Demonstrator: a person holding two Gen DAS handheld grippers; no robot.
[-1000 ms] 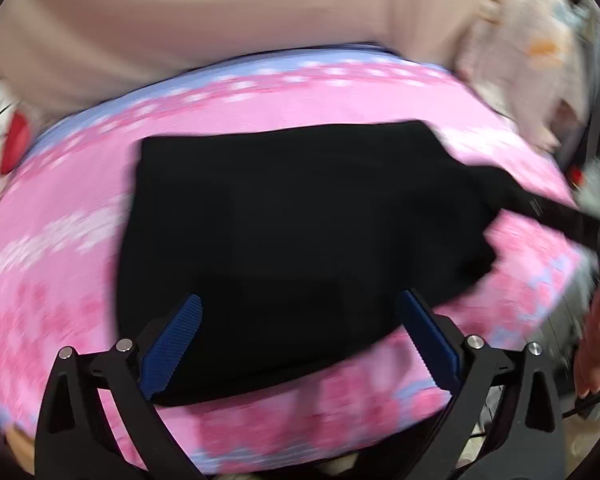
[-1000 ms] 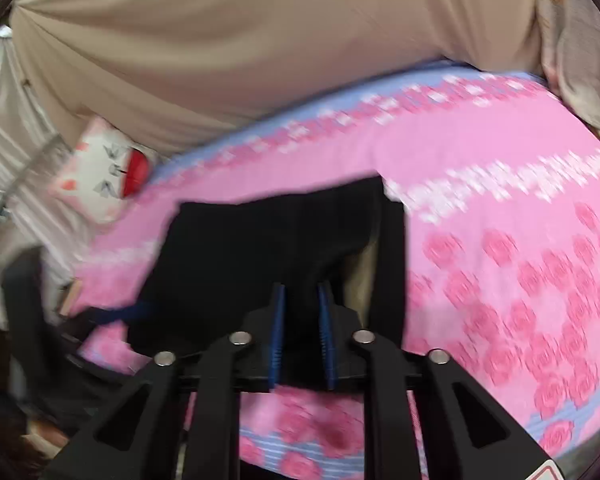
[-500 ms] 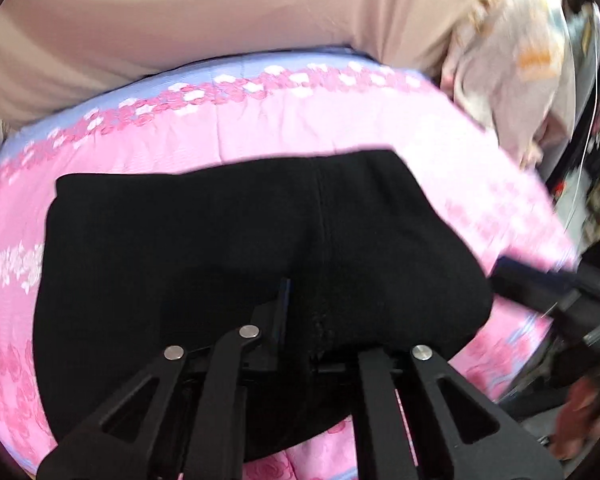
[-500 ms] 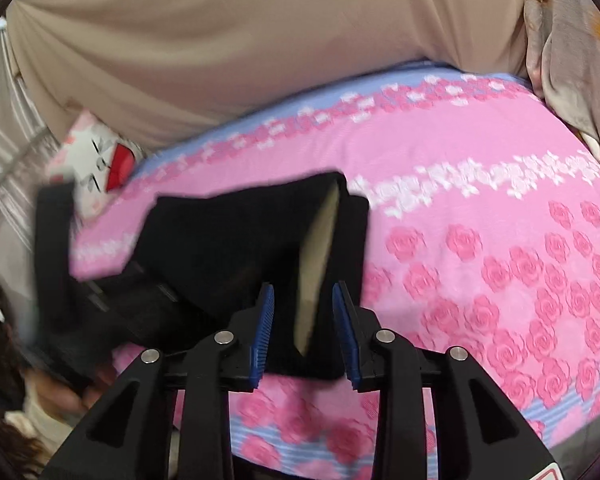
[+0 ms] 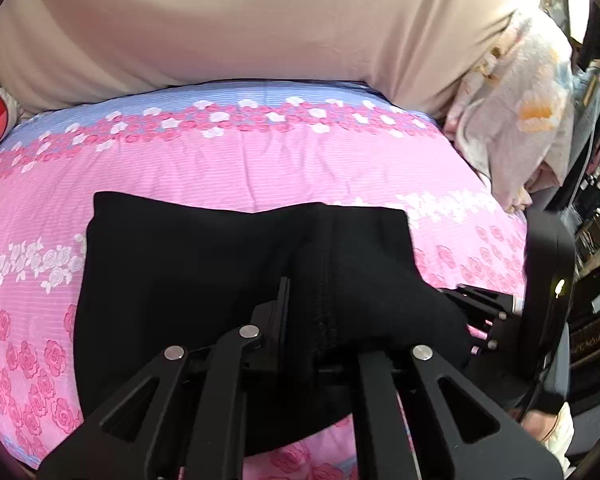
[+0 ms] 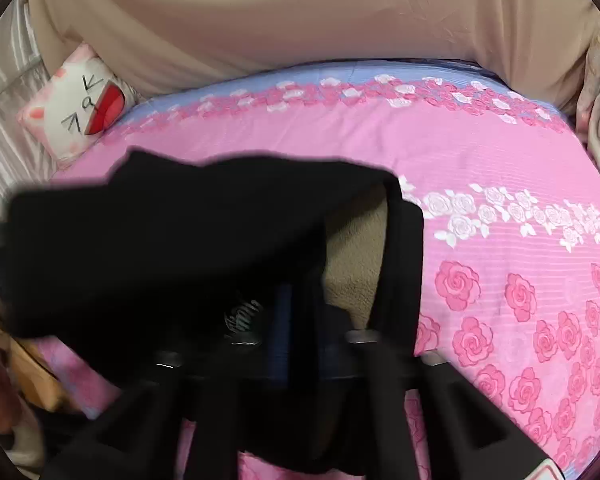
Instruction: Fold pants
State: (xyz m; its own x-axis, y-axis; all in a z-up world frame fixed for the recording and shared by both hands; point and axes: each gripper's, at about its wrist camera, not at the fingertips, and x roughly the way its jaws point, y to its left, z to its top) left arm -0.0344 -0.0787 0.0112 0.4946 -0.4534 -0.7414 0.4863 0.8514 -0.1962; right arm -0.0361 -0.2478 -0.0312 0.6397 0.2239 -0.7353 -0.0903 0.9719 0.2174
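- the black pants (image 5: 204, 280) lie as a folded bundle on the pink rose bedspread (image 5: 260, 160), toward its near edge and well short of the far, blue-striped edge by the beige headboard (image 5: 240, 20).
- the left gripper (image 5: 300, 320) has its jaws pressed together on the near hem of the pants, pinching a thick ridge of cloth beside the seam.
- the right gripper (image 6: 296, 320) looks closed on the near right end of the pants; that view is blurred, so i judge it pinching rather than see it plainly.
- risk: both grips sit at the very hem, so a quick lift could let the top layer slide out and the fold fall open.
- risk: in the right wrist view a flap stands open and shows the tan lining (image 6: 356, 256); carried over like that, it would likely crease inside the next fold.
- risk: the bundle is near the bed's near edge, so a pull toward the person could drag it off.
- only the left wrist view shows the pants' far edge lying flat, the right gripper's body at the near right corner of the cloth, and the floral cloth (image 5: 516, 120) heaped past the bed's right edge.
- only the right wrist view shows the open lining and the cat-face pillow (image 6: 80, 100) at the far left corner.
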